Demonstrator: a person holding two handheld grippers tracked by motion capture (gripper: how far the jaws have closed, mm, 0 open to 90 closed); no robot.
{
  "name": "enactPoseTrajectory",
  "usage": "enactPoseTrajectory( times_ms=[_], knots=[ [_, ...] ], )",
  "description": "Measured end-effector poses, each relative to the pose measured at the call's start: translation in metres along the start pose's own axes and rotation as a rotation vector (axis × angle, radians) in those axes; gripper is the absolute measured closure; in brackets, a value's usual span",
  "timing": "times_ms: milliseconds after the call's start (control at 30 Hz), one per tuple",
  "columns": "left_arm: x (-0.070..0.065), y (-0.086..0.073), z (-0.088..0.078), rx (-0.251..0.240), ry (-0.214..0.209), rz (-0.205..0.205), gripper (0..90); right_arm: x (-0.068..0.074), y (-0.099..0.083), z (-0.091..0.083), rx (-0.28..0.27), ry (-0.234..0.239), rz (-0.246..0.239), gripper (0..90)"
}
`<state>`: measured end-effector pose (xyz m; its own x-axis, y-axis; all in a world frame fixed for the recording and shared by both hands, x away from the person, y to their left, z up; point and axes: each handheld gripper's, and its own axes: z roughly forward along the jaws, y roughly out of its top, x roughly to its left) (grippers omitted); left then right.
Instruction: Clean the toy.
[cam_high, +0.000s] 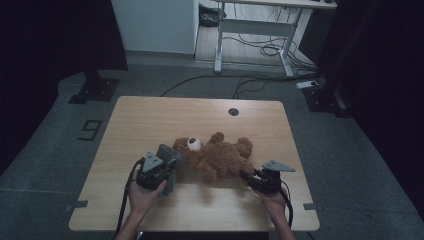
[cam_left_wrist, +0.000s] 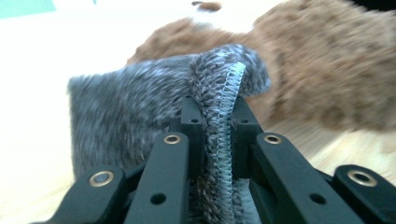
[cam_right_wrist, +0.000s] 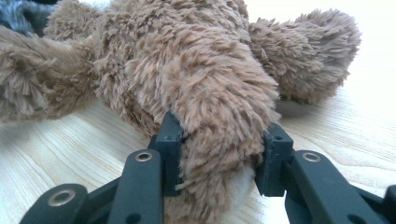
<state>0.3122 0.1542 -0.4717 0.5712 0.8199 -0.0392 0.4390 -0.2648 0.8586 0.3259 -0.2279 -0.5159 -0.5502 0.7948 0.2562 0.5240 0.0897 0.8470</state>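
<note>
The left hand-held gripper (cam_left_wrist: 217, 121) is seen clamped on a grey fuzzy garment (cam_left_wrist: 140, 107), its stitched pale hem pinched upright between the jaws. In the high view this left hand-held gripper (cam_high: 167, 167) is held at about eight o'clock of the tabletop (cam_high: 150, 120), and the grey fuzzy garment (cam_high: 169, 154) is seen just beside the head of the teddy bear (cam_high: 217, 157), at the bear's nine o'clock.

The right hand-held gripper (cam_right_wrist: 223, 154) is clamped on a brown plush leg of the teddy bear (cam_right_wrist: 187, 70), the fur bulging out between the two jaws. From above, the right hand-held gripper (cam_high: 248, 176) is found at about five o'clock of the bear.

The teddy bear is laid on its back near the middle of the tabletop, slightly toward six o'clock, with its white muzzle turned upward. A round cable hole (cam_high: 233, 111) is set in the wood at twelve o'clock, well apart from the bear.
</note>
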Motion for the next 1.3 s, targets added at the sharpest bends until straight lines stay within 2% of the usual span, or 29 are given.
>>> enactPoseTrajectory(
  times_ms=[133, 267, 300, 433, 500, 600, 733, 900, 1133, 1300],
  knots=[
    [-0.022, 0.018, 0.006, -0.032, -0.041, 0.037, 79.5, -0.001, 0.000, 0.000, -0.001, 0.002, 0.003, 60.7],
    [-0.044, 0.037, 0.019, -0.044, -0.075, 0.069, 79.5, 0.000, 0.000, 0.000, -0.004, -0.001, 0.001, 60.7],
    [-0.050, 0.043, 0.024, -0.043, -0.094, 0.073, 79.4, 0.000, 0.000, 0.000, -0.004, -0.001, 0.000, 60.7],
    [-0.065, 0.057, 0.041, -0.019, -0.136, 0.093, 79.4, -0.001, -0.001, 0.000, -0.003, 0.002, -0.001, 60.7],
    [-0.069, 0.058, 0.053, 0.015, -0.127, 0.088, 79.5, -0.001, -0.001, 0.000, -0.001, 0.004, -0.002, 60.7],
    [-0.068, 0.048, 0.062, 0.046, -0.122, 0.071, 79.4, -0.001, -0.001, -0.002, 0.001, 0.002, -0.005, 60.6],
    [-0.058, 0.034, 0.061, 0.049, -0.120, 0.046, 79.4, -0.002, 0.000, -0.002, -0.001, 0.004, -0.002, 60.7],
    [-0.042, 0.019, 0.051, 0.062, -0.106, 0.032, 79.4, -0.003, 0.000, -0.002, 0.003, 0.017, 0.014, 60.7],
    [-0.023, 0.006, 0.033, 0.043, -0.083, 0.013, 79.3, -0.004, 0.000, -0.002, 0.000, 0.024, 0.013, 60.7],
    [-0.001, -0.004, 0.026, 0.054, -0.043, -0.022, 79.2, -0.004, 0.000, -0.002, 0.001, 0.031, 0.010, 60.7]
  ],
)
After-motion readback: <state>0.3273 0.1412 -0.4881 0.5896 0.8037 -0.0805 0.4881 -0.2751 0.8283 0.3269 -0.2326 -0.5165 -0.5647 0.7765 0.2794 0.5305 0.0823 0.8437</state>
